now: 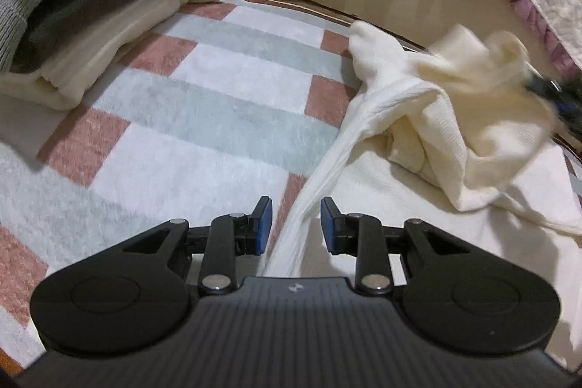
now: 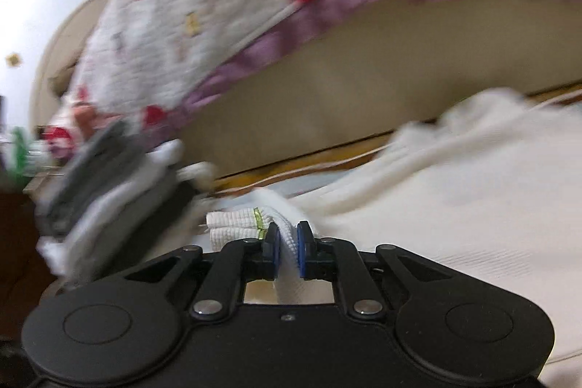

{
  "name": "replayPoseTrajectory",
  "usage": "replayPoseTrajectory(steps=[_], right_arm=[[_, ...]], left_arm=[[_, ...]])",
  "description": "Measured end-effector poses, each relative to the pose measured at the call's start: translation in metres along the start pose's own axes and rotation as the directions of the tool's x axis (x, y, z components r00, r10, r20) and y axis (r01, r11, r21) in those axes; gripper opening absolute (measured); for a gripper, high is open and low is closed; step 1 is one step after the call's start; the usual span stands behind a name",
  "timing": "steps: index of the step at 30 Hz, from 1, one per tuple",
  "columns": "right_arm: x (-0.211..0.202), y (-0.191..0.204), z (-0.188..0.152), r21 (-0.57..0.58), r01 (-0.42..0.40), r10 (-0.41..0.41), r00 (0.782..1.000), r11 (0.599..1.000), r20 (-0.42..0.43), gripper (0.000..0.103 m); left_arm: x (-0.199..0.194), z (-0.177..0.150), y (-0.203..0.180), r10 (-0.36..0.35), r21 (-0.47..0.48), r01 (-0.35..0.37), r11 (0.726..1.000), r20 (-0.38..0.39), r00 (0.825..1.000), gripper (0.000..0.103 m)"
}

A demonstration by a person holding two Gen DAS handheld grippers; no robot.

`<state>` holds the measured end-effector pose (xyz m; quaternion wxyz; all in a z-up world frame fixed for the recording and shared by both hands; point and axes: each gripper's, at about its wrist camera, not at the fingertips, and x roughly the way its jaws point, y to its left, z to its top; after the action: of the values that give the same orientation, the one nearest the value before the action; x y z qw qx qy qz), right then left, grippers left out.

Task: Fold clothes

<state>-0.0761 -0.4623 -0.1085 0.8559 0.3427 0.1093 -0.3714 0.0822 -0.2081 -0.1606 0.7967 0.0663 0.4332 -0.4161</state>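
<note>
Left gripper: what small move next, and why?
Probably close the left gripper on the cream knitted garment's stretched strip running between its open jaws. The right gripper already pinches a ribbed edge, so a second hold would let you spread it flat.

Soft indoor light, fisheye bending at edges, right wrist view heavily motion-blurred, left mostly sharp

Both grippers [image 1: 295, 224] [image 2: 289, 250] matte black; blue finger pads [image 1: 264, 224]; silver pivot screws [image 1: 214, 280].
</note>
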Motion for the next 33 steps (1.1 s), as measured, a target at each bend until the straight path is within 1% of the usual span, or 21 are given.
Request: replayPoseTrajectory(steps=[2,4,6,8,10,11,12,14,17,19,20,21,22,23,25,26,27,29,30,32,33], right_arm=[[-0.013,-0.018,0.004,0.004,0.125,-0.125,0.992,0.992,0.033,0.011],[-0.028,-0.040,0.004,0.037,0.257,-0.258,0.966,0.966,0.019,0.013],[-0.038,-0.062,-0.003,0.067,0.342,-0.340,0.939,0.937,-0.044,0.018],[-0.047,-0.081,-0.016,0.088,0.380,-0.367,0.920,0.921,-0.135,0.019],[-0.054,-0.093,-0.026,0.104,0.363,-0.339,0.920,0.926,-0.195,0.023],[-0.058,-0.099,-0.030,0.118,0.349,-0.318,0.922,0.930,-0.222,0.032],[-0.062,-0.102,-0.032,0.130,0.342,-0.308,0.923,0.931,-0.229,0.039],[-0.070,-0.100,-0.025,0.126,0.313,-0.285,0.938,0.941,-0.199,0.041],[-0.070,-0.082,-0.006,0.022,0.261,-0.256,0.958,0.965,-0.131,0.058],[-0.061,-0.064,0.008,-0.082,0.217,-0.225,0.969,0.973,-0.105,0.059],[-0.044,-0.053,0.012,-0.161,0.169,-0.194,0.969,0.972,-0.152,0.059],[-0.027,-0.043,0.015,-0.236,0.116,-0.166,0.965,0.965,-0.203,0.058],[-0.009,-0.031,0.014,-0.299,0.107,-0.180,0.957,0.948,-0.228,0.057],[0.008,-0.020,0.012,-0.359,0.096,-0.196,0.948,0.928,-0.252,0.057],[0.038,-0.014,0.005,-0.378,0.121,-0.232,0.936,0.918,-0.265,0.058],[0.053,-0.011,0.001,-0.387,0.133,-0.250,0.929,0.912,-0.272,0.059],[0.065,-0.012,-0.004,-0.414,0.179,-0.304,0.917,0.892,-0.258,0.059],[0.089,-0.014,-0.015,-0.466,0.270,-0.408,0.885,0.843,-0.226,0.055],[0.086,-0.014,-0.015,-0.473,0.290,-0.413,0.893,0.832,-0.180,0.042],[0.074,-0.015,-0.014,-0.477,0.375,-0.471,0.876,0.795,-0.098,0.011],[0.069,-0.020,-0.011,-0.454,0.369,-0.457,0.884,0.811,-0.099,0.005]], left_arm=[[0.002,0.002,-0.001,0.020,-0.012,-0.020,1.000,0.001,1.000,0.029],[0.003,0.003,-0.002,0.046,-0.024,-0.046,0.999,0.002,0.999,0.029],[0.005,0.003,0.000,0.077,-0.045,-0.077,0.996,0.000,0.997,0.029],[0.003,0.002,0.005,0.085,-0.090,-0.084,0.992,0.009,0.996,0.029],[0.009,0.012,-0.002,0.064,-0.041,-0.063,0.997,0.021,0.998,0.029],[0.013,0.018,-0.005,0.052,-0.014,-0.052,0.999,0.026,0.998,0.031],[0.016,0.023,-0.009,0.040,0.014,-0.041,0.999,0.031,0.999,0.031],[0.022,0.034,-0.016,0.016,0.068,-0.019,0.998,0.040,0.999,0.032],[0.032,0.050,-0.027,-0.021,0.150,0.013,0.989,0.052,0.998,0.033],[0.039,0.061,-0.035,-0.046,0.204,0.033,0.978,0.057,0.997,0.031],[0.042,0.066,-0.038,-0.059,0.230,0.043,0.972,0.060,0.997,0.029],[0.045,0.072,-0.042,-0.071,0.257,0.053,0.965,0.062,0.996,0.017],[0.049,0.077,-0.046,-0.084,0.284,0.063,0.957,0.063,0.994,0.013],[0.055,0.080,-0.055,-0.089,0.340,0.064,0.938,0.061,0.994,0.012],[0.070,0.085,-0.068,-0.103,0.388,0.085,0.918,0.025,0.994,0.012],[0.077,0.085,-0.072,-0.098,0.386,0.088,0.918,0.008,0.995,0.012],[0.084,0.085,-0.072,-0.091,0.373,0.088,0.924,-0.011,0.996,0.012],[0.091,0.083,-0.068,-0.076,0.337,0.081,0.938,-0.027,0.997,0.012],[0.093,0.081,-0.066,-0.074,0.318,0.078,0.945,-0.026,0.997,0.012],[0.095,0.078,-0.061,-0.069,0.280,0.073,0.957,-0.025,0.997,0.012],[0.095,0.078,-0.061,-0.069,0.273,0.072,0.959,-0.022,0.997,0.012]])
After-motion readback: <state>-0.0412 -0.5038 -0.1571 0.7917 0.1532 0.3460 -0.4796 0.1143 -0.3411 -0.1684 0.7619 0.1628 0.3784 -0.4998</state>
